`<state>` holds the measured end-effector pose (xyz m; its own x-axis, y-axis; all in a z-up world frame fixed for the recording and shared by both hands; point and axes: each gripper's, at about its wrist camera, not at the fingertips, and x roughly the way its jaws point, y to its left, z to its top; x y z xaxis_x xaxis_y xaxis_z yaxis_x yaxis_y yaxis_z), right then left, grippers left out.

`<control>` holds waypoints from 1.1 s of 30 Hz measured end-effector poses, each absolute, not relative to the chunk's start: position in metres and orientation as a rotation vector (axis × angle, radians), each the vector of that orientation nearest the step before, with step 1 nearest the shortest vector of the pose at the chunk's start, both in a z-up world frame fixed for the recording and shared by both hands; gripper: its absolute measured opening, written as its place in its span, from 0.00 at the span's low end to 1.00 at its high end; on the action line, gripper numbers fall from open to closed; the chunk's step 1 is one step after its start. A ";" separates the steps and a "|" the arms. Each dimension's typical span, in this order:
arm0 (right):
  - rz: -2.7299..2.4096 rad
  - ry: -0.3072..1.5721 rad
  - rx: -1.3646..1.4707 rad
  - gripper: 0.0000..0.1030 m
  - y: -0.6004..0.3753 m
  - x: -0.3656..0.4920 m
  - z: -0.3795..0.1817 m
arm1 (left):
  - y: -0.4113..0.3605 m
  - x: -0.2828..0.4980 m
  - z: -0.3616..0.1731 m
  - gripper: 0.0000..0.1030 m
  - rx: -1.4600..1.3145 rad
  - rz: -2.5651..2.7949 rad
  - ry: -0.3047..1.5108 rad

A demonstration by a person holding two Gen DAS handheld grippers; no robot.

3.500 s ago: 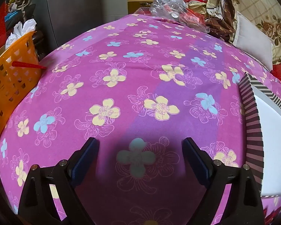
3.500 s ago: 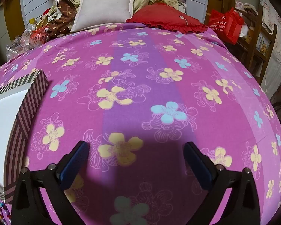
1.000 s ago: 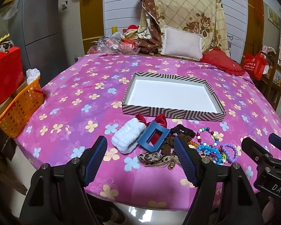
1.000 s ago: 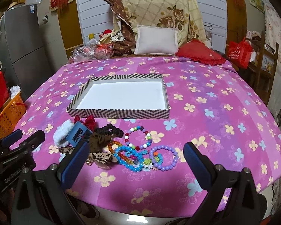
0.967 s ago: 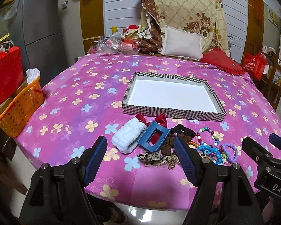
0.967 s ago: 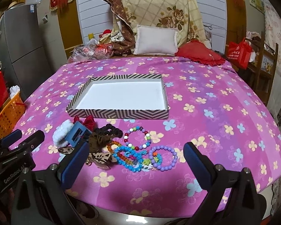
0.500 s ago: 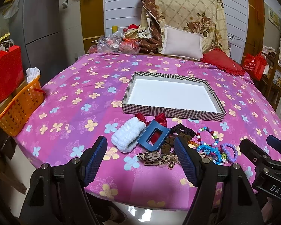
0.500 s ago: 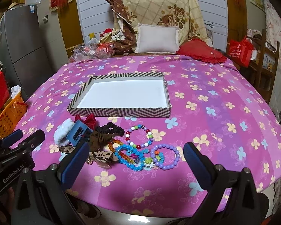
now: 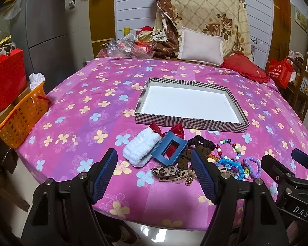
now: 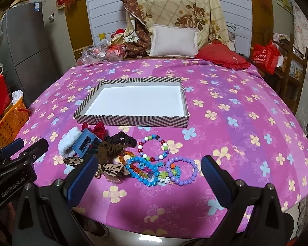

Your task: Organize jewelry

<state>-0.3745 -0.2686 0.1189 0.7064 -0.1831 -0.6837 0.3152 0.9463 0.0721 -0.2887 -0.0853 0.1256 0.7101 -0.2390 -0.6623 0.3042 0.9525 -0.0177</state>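
A striped box (image 9: 192,122) with a white bare floor sits mid-table; it also shows in the right wrist view (image 10: 133,121). In front of it lies a pile: a white scrunchie (image 9: 140,148), a blue claw clip (image 9: 169,148), red bows (image 9: 177,130), dark scrunchies (image 10: 117,141), a leopard bow (image 9: 170,172) and bead bracelets (image 10: 154,149), among them a purple one (image 10: 182,171). My left gripper (image 9: 154,174) is open and empty, held back near the table's front edge. My right gripper (image 10: 149,177) is open and empty, just before the bracelets.
The round table wears a pink flowered cloth (image 9: 88,110). An orange basket (image 9: 20,114) stands off its left edge. Cushions (image 9: 201,47) and plastic bags (image 9: 127,47) crowd the far side. A chair with a red bag (image 10: 267,57) stands at the right.
Since 3.5 s ago both grippers pulled back from close over the cloth to the front edge. In the last second they barely moved; both stay open.
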 end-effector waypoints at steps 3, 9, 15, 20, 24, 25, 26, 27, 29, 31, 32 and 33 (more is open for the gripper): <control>-0.280 0.739 0.192 0.99 -0.268 -0.374 0.118 | -0.085 -0.289 0.125 0.70 0.097 -0.300 0.720; -0.282 0.748 0.190 0.99 -0.267 -0.371 0.116 | -0.086 -0.288 0.123 0.70 0.097 -0.300 0.729; -0.275 0.763 0.187 0.99 -0.267 -0.368 0.113 | -0.087 -0.286 0.120 0.70 0.096 -0.298 0.734; -0.272 0.768 0.190 0.99 -0.268 -0.367 0.110 | -0.088 -0.284 0.117 0.70 0.094 -0.293 0.741; -0.259 0.769 0.192 0.99 -0.269 -0.365 0.108 | -0.088 -0.281 0.115 0.70 0.094 -0.292 0.747; -0.259 0.770 0.188 0.99 -0.268 -0.364 0.107 | -0.088 -0.281 0.114 0.70 0.094 -0.291 0.748; -0.258 0.772 0.184 0.99 -0.267 -0.363 0.106 | -0.088 -0.281 0.114 0.70 0.094 -0.290 0.750; -0.256 0.772 0.180 0.99 -0.267 -0.362 0.106 | -0.087 -0.280 0.112 0.70 0.093 -0.289 0.753; -0.257 0.773 0.176 0.99 -0.267 -0.360 0.105 | -0.087 -0.278 0.111 0.70 0.090 -0.287 0.757; -0.257 0.775 0.179 0.99 -0.268 -0.359 0.105 | -0.087 -0.277 0.110 0.70 0.090 -0.285 0.761; -0.257 0.773 0.177 0.99 -0.267 -0.359 0.105 | -0.086 -0.276 0.108 0.70 0.090 -0.284 0.764; -0.257 0.774 0.177 0.99 -0.267 -0.359 0.105 | -0.086 -0.275 0.107 0.70 0.091 -0.282 0.767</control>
